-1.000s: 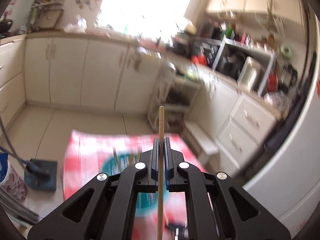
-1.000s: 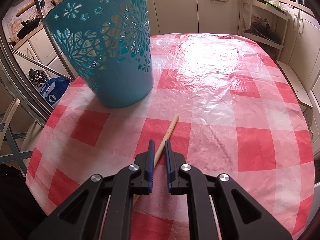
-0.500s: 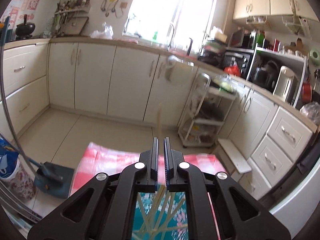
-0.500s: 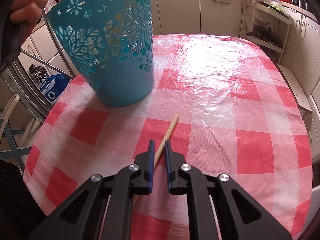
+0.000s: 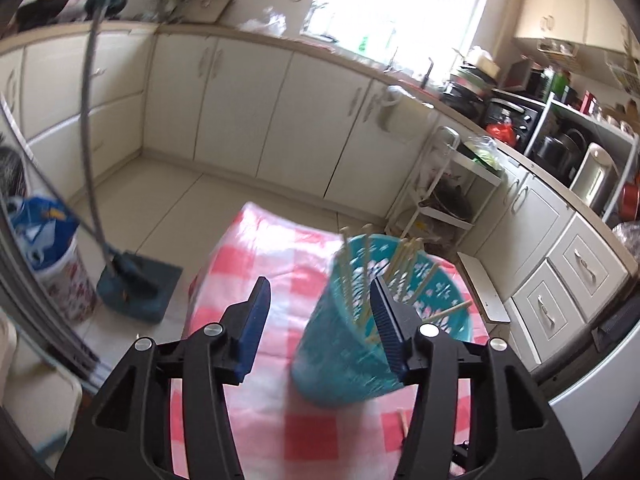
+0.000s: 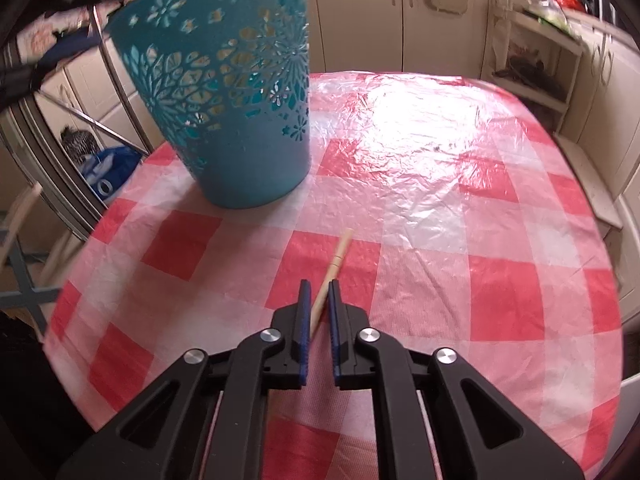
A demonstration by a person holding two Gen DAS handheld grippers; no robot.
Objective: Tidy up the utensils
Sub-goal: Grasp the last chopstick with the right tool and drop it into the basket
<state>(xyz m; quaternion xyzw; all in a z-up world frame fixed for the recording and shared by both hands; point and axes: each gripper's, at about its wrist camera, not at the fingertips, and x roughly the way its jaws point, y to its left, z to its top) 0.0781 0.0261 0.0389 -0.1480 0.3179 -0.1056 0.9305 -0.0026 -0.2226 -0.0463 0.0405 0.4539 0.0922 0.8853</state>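
Note:
A teal cut-out basket (image 5: 352, 344) stands on the red-and-white checked table (image 5: 272, 264) and holds several wooden chopsticks (image 5: 404, 272) upright. My left gripper (image 5: 320, 320) is open and empty, above and just left of the basket. In the right wrist view the basket (image 6: 232, 100) stands at the far left. One wooden chopstick (image 6: 334, 270) lies on the table (image 6: 460, 220). My right gripper (image 6: 317, 302) has its jaws closed on that chopstick's near part, which lies at table level.
Cream kitchen cabinets (image 5: 248, 112) run behind the table. A dustpan and broom (image 5: 136, 280) and a patterned bin (image 5: 56, 260) stand on the floor at the left. A wire rack (image 5: 448, 196) stands beyond the table. A metal frame (image 6: 60, 152) is left of the table.
My left gripper held a chopstick upright, released it into the basket, opened wide and pulled back to the left. My right gripper stayed on the lying chopstick and moved slightly closer.

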